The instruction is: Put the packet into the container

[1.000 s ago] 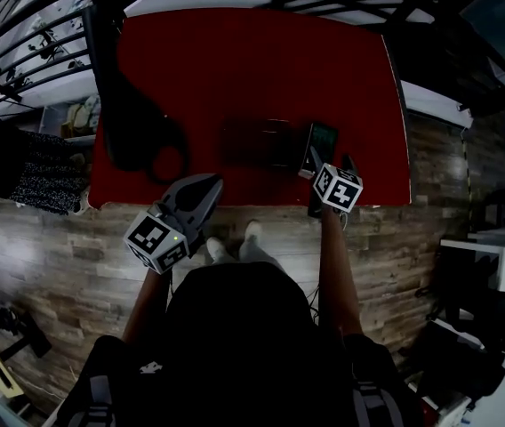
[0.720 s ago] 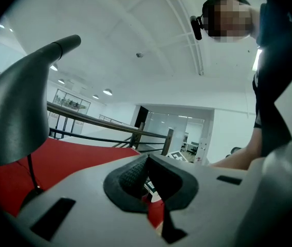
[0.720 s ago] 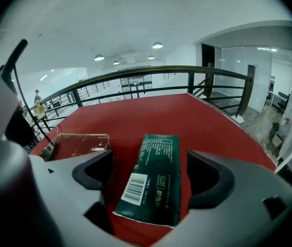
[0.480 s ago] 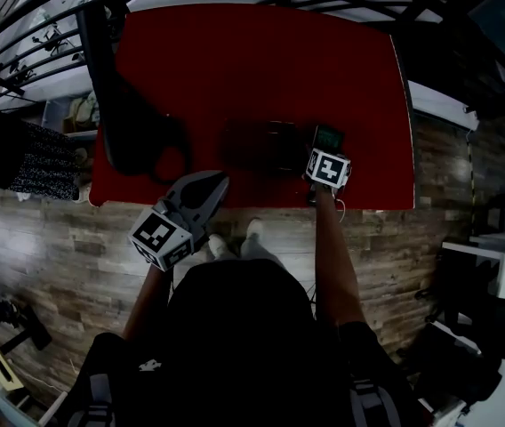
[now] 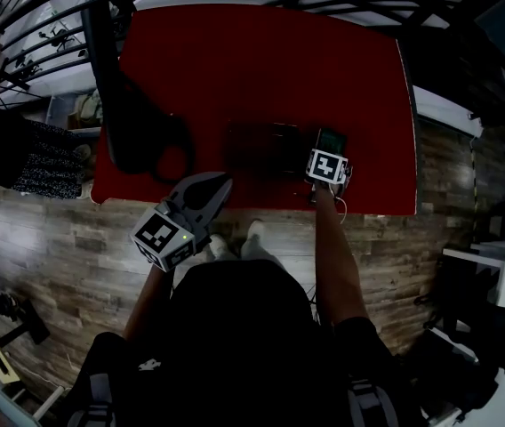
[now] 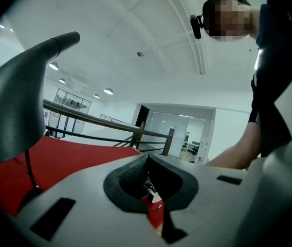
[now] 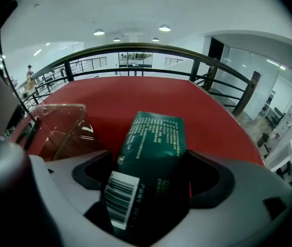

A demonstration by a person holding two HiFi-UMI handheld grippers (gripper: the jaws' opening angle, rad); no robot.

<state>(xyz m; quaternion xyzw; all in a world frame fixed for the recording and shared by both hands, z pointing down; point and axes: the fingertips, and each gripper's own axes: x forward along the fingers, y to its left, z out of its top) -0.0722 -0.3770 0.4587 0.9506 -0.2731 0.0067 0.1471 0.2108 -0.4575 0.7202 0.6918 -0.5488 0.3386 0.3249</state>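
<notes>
A dark green packet (image 5: pixel 329 138) lies flat on the red table (image 5: pixel 261 52), just right of a clear plastic container (image 5: pixel 261 146). My right gripper (image 5: pixel 325 152) points steeply down over the packet's near end. In the right gripper view the packet (image 7: pixel 153 138) lies between the two pads; the jaws have just been opening and stand wide around it without squeezing it. The container (image 7: pixel 58 125) stands empty to the left, beyond the jaws. My left gripper (image 5: pixel 217 185) hovers level at the table's near edge, its jaws (image 6: pixel 147 174) together with nothing in them.
A dark strap or cable (image 5: pixel 137 132) loops across the table's left part. A metal railing (image 7: pixel 135 50) runs behind the table. Wooden floor (image 5: pixel 57 238) lies below the near edge, where the person's feet (image 5: pixel 235 243) show.
My right gripper has come down and forward from above the table edge onto the packet's near end. The left gripper has stayed where it was.
</notes>
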